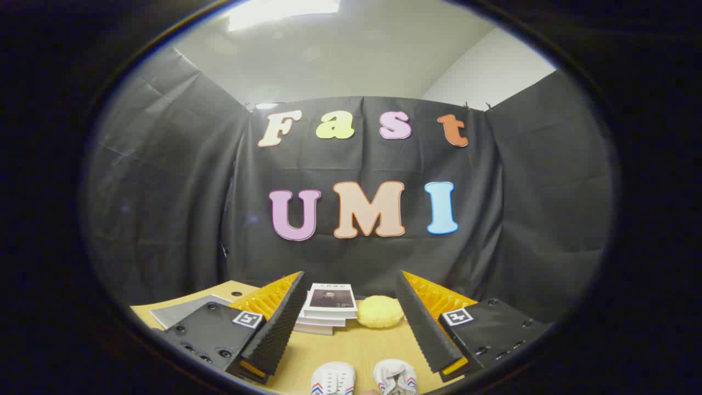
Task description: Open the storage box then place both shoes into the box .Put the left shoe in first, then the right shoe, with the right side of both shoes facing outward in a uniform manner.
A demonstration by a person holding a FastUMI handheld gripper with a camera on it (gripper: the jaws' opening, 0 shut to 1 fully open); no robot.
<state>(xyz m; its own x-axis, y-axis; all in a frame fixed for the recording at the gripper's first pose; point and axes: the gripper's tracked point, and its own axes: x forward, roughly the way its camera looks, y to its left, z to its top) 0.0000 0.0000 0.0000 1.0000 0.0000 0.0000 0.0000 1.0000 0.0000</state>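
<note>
Fingers (299, 318) of my gripper (351, 291) stood wide apart, with nothing clamped between them; I held the tool level above the wooden table (351, 345), looking toward the black cloth wall (356, 258) at the back of the booth.

Shoes were what I had come for, and both sat close below me, between the fingers and nearer than their tips. The left-hand shoe (333, 379) was white with laces and red and blue stripes on its side. The right-hand shoe (395, 377), just beside it but not touching, matched it. I saw only their front parts, so I could not tell which was the left shoe and which the right.

Beyond the fingertips, close to the wall, lay a small stack of books (328, 308) with a portrait on the top cover. A round yellow cushion (379, 311) rested just beside the stack, touching or nearly touching it. Behind my left finger a flat grey sheet (178, 311) lay on the table, partly hidden by the gripper's body.
</note>
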